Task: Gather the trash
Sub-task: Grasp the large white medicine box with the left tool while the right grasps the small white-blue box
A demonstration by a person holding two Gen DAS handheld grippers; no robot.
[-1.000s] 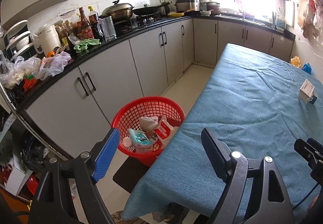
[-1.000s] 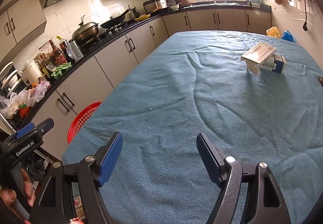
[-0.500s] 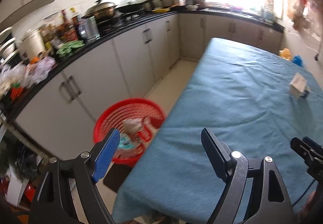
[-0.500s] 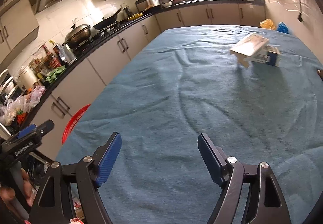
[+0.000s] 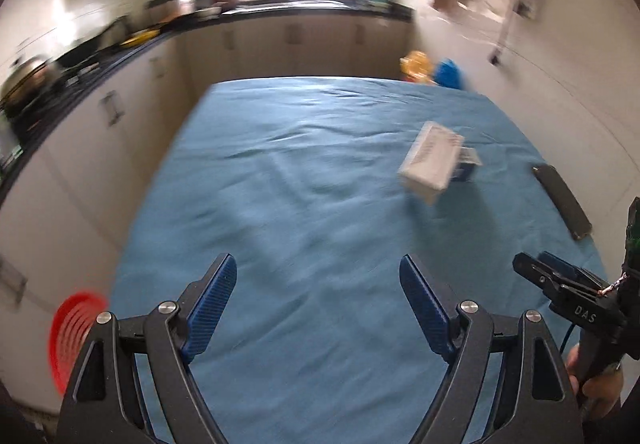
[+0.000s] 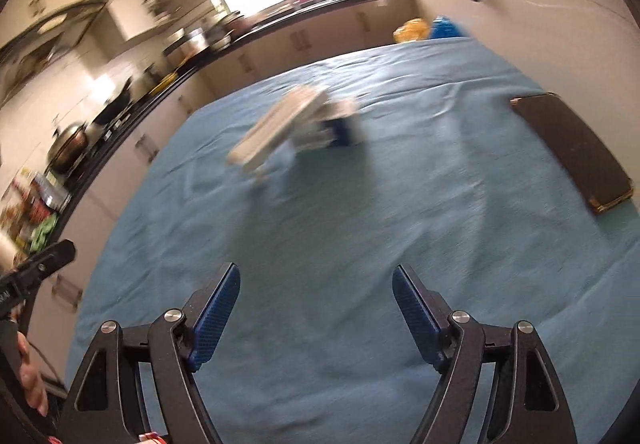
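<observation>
Both claws swung toward two boxes (image 5: 434, 159) and one phone (image 5: 562, 200).

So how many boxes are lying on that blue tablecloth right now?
2, as far as the blur allows. A white carton lies toward the table's far right, and a smaller blue-and-white box sits touching it on its right, partly hidden. Nothing rules out a third behind them.

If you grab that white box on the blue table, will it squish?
Probably a little: the white box looks like thin, opened cardboard, so likely light and crushable. It sits tilted against a smaller blue box, so a push may tip it.
</observation>
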